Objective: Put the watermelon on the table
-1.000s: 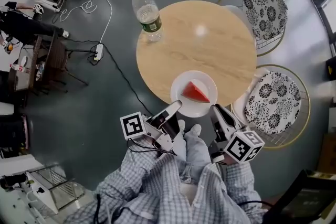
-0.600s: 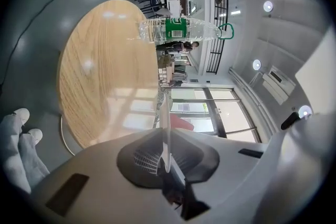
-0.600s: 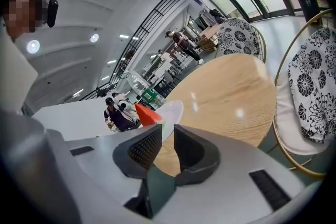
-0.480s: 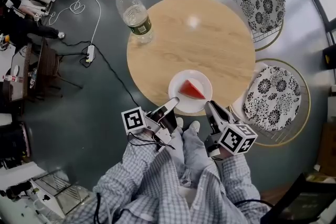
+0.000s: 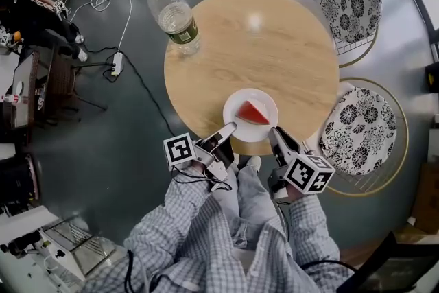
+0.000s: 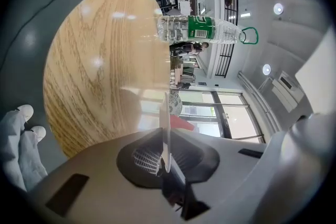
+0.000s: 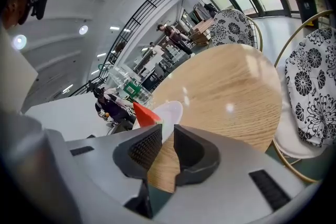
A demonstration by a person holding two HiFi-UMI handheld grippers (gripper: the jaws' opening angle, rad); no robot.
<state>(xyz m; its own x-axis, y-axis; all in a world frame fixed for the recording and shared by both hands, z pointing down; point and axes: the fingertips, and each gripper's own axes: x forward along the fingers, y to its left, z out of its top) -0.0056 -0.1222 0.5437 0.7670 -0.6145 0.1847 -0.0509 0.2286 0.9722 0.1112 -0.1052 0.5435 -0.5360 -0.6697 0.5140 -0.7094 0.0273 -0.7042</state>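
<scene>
At the tabletop's (image 5: 274, 44) near edge, watermelon (image 5: 252, 112) lies on a plate (image 5: 250, 133). The left gripper (image 5: 231, 127) pinches the plate's rim. The right gripper (image 5: 275, 133), just beside the plate, has jaws slightly apart and empty.

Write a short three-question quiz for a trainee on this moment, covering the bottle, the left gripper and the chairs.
1. True or false: the water bottle lies on its side on the table.
2. What are the left gripper jaws closed on? A) the rim of the white plate that bears the watermelon; B) the bottle's cap; C) nothing.
3. How many chairs with floral cushions stand beside the table?

Key: 1 false, it stands upright near the table's edge. 2 A. 3 two.
</scene>
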